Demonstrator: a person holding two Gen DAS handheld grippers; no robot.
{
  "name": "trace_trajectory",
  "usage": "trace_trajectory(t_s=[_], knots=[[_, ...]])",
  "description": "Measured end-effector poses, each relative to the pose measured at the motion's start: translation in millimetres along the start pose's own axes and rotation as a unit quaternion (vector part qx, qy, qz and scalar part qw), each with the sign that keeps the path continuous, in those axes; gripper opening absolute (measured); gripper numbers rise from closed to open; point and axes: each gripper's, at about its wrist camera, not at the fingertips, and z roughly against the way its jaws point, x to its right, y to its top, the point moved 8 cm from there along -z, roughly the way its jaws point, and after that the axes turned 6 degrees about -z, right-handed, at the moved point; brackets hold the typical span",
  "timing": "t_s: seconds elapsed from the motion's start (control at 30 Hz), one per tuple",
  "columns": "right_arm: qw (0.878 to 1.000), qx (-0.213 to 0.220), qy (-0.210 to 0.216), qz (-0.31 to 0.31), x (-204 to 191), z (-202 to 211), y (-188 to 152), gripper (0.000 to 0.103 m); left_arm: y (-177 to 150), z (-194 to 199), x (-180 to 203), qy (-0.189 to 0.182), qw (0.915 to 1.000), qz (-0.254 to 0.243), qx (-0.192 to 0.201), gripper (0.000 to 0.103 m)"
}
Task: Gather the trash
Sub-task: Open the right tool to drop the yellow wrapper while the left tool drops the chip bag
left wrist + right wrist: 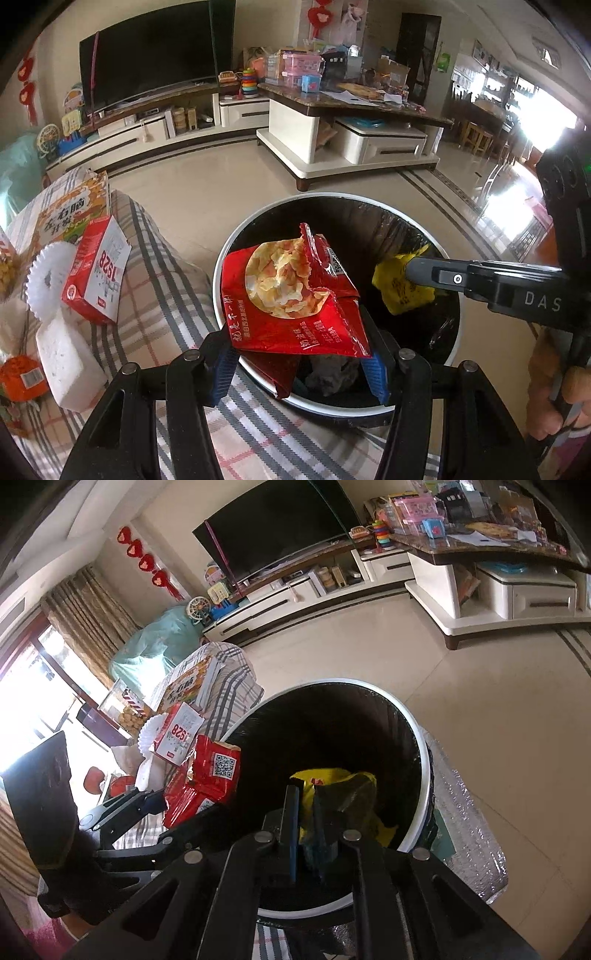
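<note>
A: Trash is being held over the bin: a red snack bag is being gripped between the blue pads of the left gripper, whose jaws are clamped on the bag's lower edge, just above the near rim.

B: And the right gripper?

A: A yellow wrapper is being pinched by its nearly closed jaws, and it is being held inside the bin's mouth, above the black liner. In the left wrist view the same wrapper is being seen at the tip of the right gripper, to the right of the red bag.

B: What is being seen beside the bin?

A: A plaid-covered surface is lying just left of it. A red and white box marked 1928, a white ruffled paper disc, a white foam block and a large picture book are resting on it.

B: And farther off?

A: A pale tiled floor is stretching beyond the bin. A coffee table loaded with boxes is standing on it, and a dark television is being carried on a low white cabinet against the far wall.
</note>
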Motion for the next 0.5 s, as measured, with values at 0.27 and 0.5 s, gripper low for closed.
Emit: trace_trajectory(t_s=[0.27,0.5], knots=[[1.000,0.020,-0.001,-0.010,0,17,3,0.028,-10,14,-3,0.004,0.9999,0.011,0.009,0.073],[0.999,0.047,-0.002,-0.021,-5,31,-3,0.051,-37,42,-13,0.009,0.9989,0.039,0.025,0.078]])
